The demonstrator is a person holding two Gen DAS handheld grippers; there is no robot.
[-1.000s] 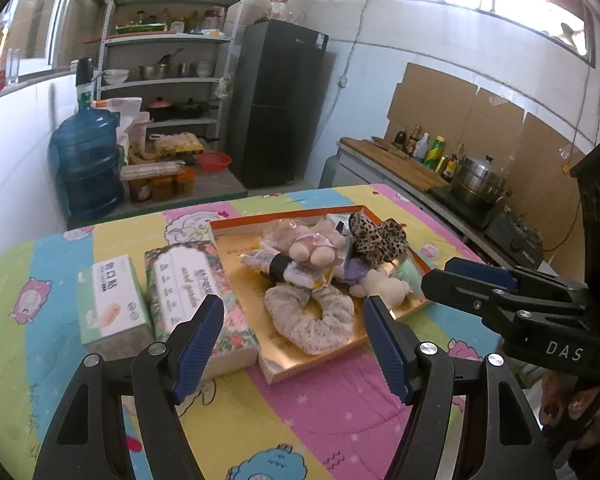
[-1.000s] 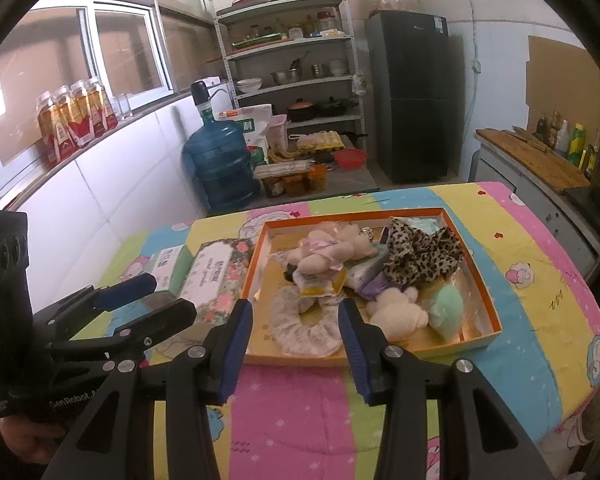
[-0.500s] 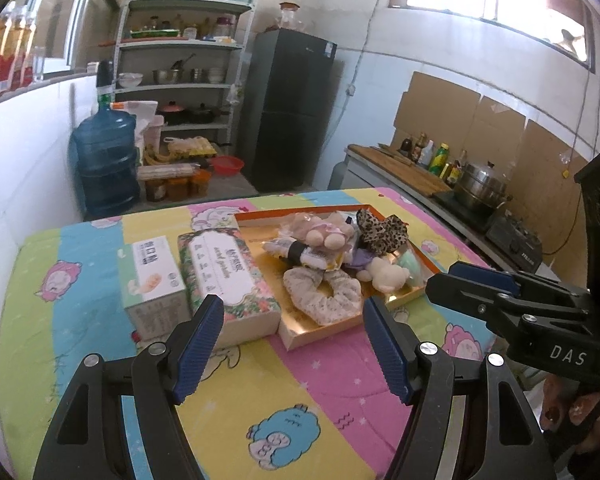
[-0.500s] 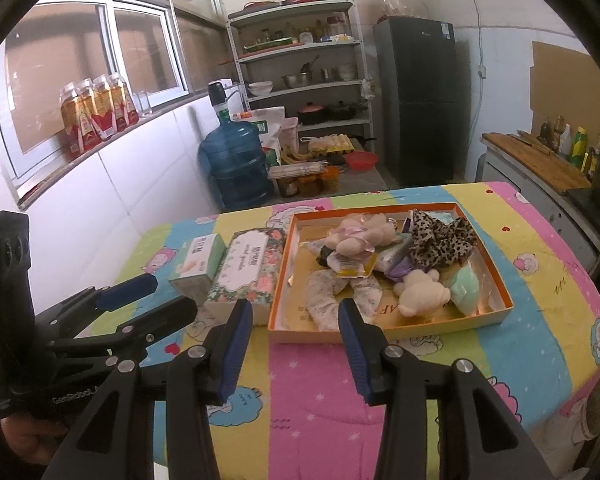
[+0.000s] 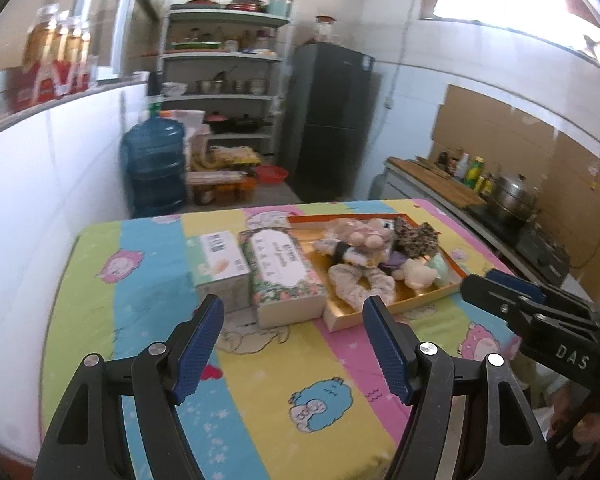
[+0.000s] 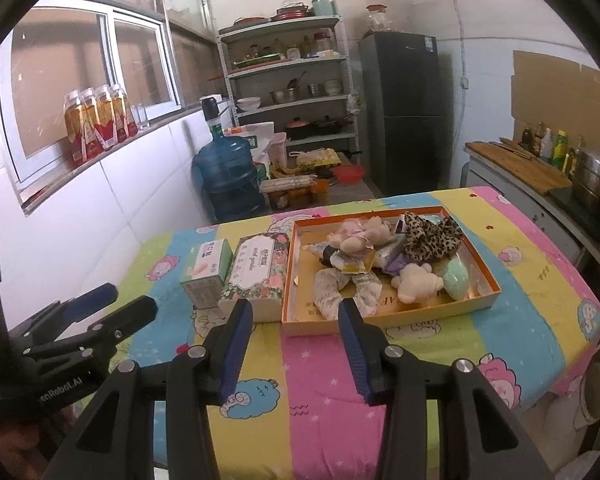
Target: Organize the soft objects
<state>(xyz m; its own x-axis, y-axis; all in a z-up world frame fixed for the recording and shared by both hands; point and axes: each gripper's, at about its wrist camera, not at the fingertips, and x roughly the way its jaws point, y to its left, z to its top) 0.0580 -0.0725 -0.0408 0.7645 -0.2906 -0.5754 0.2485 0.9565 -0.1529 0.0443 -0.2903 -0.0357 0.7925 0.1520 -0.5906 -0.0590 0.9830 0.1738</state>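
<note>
Both grippers hang over the near end of the table (image 6: 520, 256), and nothing is between the jaws of either. The left gripper (image 5: 294, 344) has its blue pads spread wide apart, empty, pointing down toward the striped cartoon tablecloth (image 5: 284, 364). The right gripper (image 6: 296, 344) is open too, its jaws parted with only cloth showing in the gap. Beyond them sits the orange tray (image 6: 490, 270), and that is where the soft things are, piled together: a lacy scrunchie (image 6: 332, 284) at the near edge, a cream plush bear (image 6: 414, 282) just beside a pale green puff (image 6: 456, 278), and a leopard-print scrunchie (image 6: 428, 236) toward the far side. Just left of the tray, touching its wall, lies a floral tissue box (image 6: 258, 268), with a smaller green box (image 6: 208, 266) right beside that. Neither gripper touches anything on the table.
</note>
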